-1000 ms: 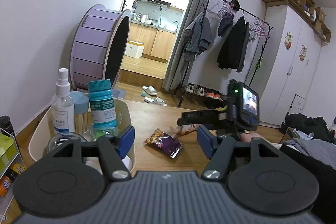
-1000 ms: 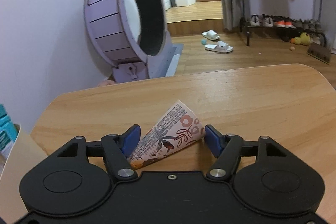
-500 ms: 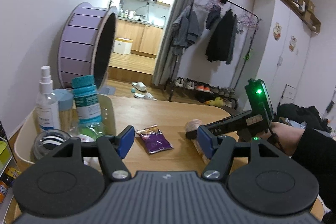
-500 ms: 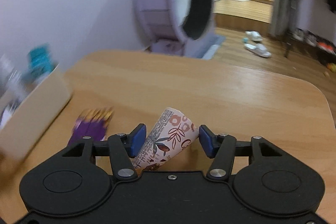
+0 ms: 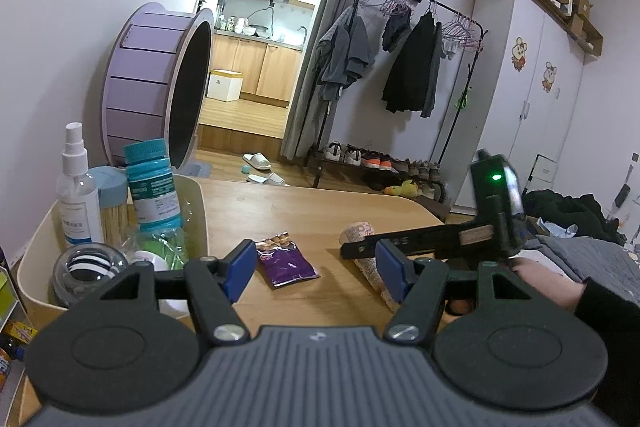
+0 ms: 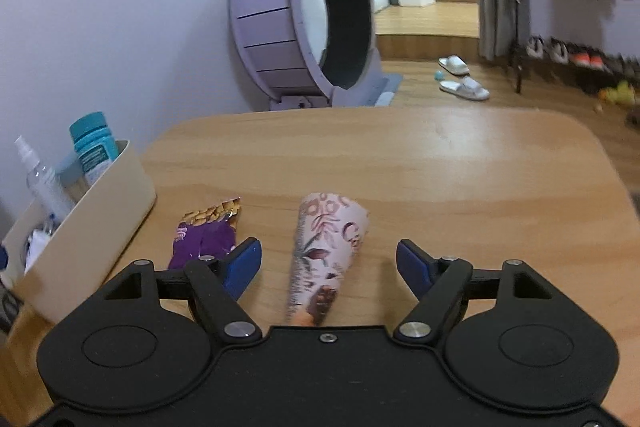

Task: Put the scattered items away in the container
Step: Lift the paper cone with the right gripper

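A floral paper cone lies on the wooden table, between the jaws of my right gripper. Those jaws are opening and their blue pads stand clear of the cone. A purple snack packet lies just left of it. The cream container sits at the table's left edge. In the left wrist view my left gripper hovers open and empty above the purple packet, with the container to its left and the cone to its right.
The container holds a spray bottle, a teal-capped bottle, a blue-lidded jar and a glass ball. A purple wheel stands on the floor beyond the table. A hand in a dark sleeve holds the right gripper.
The right jaws narrowed onto the cone, then spread wide off it. The cone now lies straighter between them, and the purple packet and container have come into that view.
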A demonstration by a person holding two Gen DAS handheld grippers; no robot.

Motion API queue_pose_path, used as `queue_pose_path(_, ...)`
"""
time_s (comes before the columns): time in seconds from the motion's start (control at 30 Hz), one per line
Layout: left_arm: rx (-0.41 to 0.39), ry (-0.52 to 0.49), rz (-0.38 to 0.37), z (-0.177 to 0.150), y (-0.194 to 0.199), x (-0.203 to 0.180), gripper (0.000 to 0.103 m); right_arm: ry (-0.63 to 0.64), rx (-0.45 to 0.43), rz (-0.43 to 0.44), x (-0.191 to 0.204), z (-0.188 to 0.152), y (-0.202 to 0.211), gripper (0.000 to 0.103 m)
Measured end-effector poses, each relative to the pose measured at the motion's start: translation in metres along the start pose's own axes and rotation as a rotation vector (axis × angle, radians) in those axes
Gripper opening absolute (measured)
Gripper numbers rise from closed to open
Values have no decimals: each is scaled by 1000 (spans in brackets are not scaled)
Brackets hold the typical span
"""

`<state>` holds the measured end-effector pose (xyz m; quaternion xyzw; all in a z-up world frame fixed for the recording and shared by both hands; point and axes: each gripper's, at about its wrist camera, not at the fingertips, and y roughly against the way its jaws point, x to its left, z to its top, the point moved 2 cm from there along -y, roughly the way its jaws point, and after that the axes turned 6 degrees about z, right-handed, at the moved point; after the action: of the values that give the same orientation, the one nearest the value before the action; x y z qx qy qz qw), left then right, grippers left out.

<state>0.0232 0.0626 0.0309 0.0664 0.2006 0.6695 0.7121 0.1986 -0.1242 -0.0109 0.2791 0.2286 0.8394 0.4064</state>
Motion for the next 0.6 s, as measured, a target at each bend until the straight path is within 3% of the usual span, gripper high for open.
queue_pose_path(0.13,-4,5,-1,0,2,2,65,3,-6,-52,-1,-9,-6,67)
queue_pose_path(0.17,-5,8,0,1,2,3,65,11,-11,-64,-1,-8,-6,62)
queue_pose_path(0.23,-8,13,0,2,3,4,65,20,-16,-79,-2,-7,-7,42)
queue_pose_path(0.6,-37,42,53,-1,24,26,65,12,-81,-2,2,-10,25,40)
